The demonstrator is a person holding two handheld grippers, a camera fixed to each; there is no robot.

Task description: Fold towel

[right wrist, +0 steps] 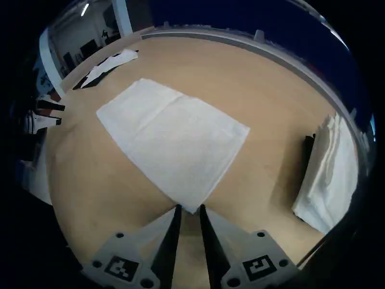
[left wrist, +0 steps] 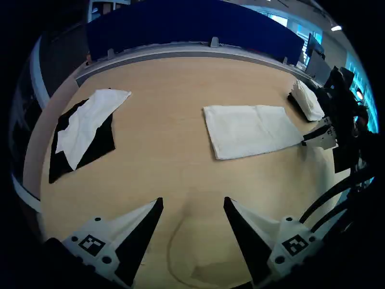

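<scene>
A white towel lies flat, folded into a rectangle, in the middle of the wooden table. In the right gripper view its near corner sits between the narrowed fingertips of my right gripper, which is shut on that corner. From the left gripper view, the right gripper is at the towel's right-hand corner. My left gripper hovers open over bare table, well short of the towel, with nothing between its fingers. It also appears far off at the left edge as the left gripper.
A white cloth lying on a black one sits at the table's left. A stack of folded white towels rests at the right edge. A blue partition runs along the table's far side.
</scene>
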